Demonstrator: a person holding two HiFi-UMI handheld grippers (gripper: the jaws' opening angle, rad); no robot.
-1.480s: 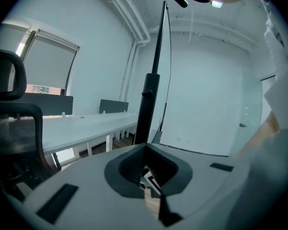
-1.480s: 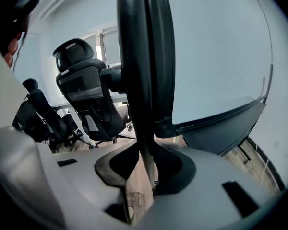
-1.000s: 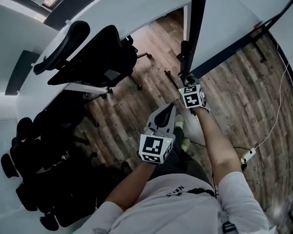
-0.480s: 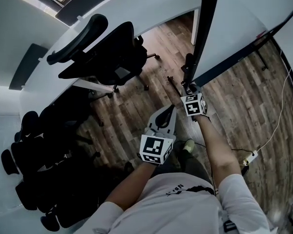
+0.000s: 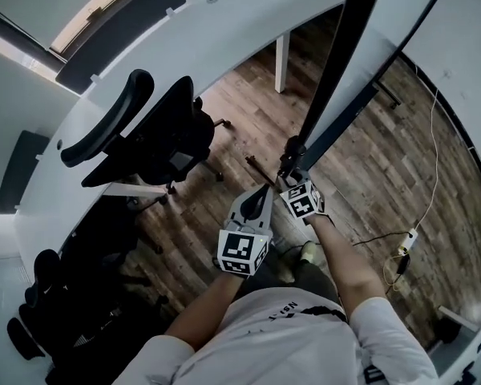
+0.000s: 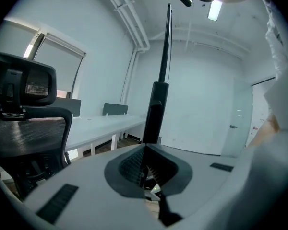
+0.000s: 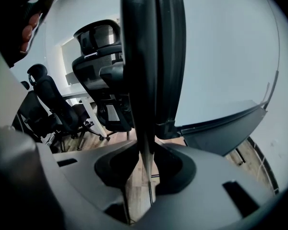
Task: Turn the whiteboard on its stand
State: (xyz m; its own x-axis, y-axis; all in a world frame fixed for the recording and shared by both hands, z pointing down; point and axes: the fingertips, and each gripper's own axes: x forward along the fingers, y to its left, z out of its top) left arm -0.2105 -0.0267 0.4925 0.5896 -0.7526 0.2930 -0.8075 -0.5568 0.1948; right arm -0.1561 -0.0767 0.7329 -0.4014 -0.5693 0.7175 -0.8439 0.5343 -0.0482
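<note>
- The whiteboard (image 5: 337, 62) stands edge-on in front of the person, a tall dark frame rising over the wood floor (image 5: 369, 183). It looks partway through its swing on the stand.
- The right gripper (image 5: 289, 175) is clenched on the board's lower edge. In the right gripper view the dark frame (image 7: 153, 56) runs straight down between the jaws, which press on it from both sides.
- The left gripper (image 5: 264, 191) hangs just beside the right one, its jaws together on nothing. From the left gripper view the board's edge (image 6: 158, 109) is a little way ahead and untouched.
- By my reading the turning step is under way, with the right gripper alone doing the steering.
- The next move calls for a steady sideways push along an arc, so the frame doesn't slip out of the pinch.
- The office chair (image 5: 160, 127) and the long white tabletop (image 5: 224, 22) stand to the left, on the side where the board might sweep.
- A cable (image 5: 433, 175) trails over the floor on the right.
</note>
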